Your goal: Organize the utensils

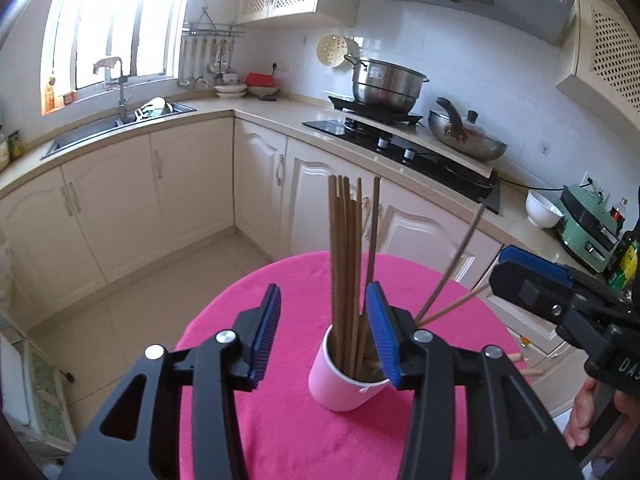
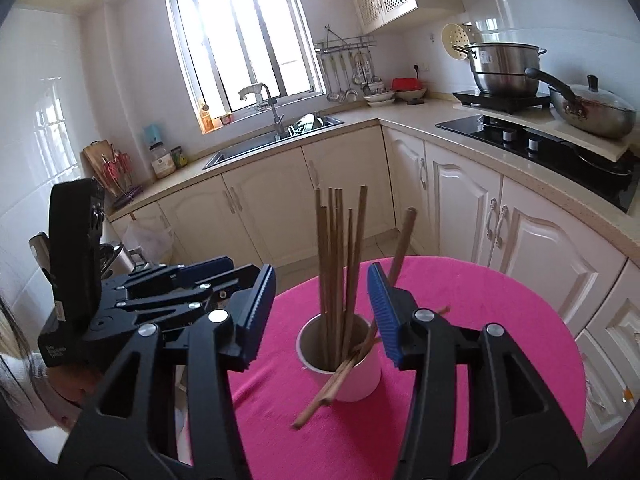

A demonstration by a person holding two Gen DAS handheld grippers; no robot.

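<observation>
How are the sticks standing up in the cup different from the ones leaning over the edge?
The upright chopsticks stand nearly straight inside the white cup, bunched close together. The leaning chopsticks tilt steeply and cross its rim, their ends sticking out over the pink tablecloth. There are more upright ones than leaning ones. Both kinds are plain brown wood and share the same cup.

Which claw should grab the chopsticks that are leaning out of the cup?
Probably the right claw. It is open, and the leaning chopsticks tip over the rim of the cup toward it. Seen from the left claw, they point away.
</observation>
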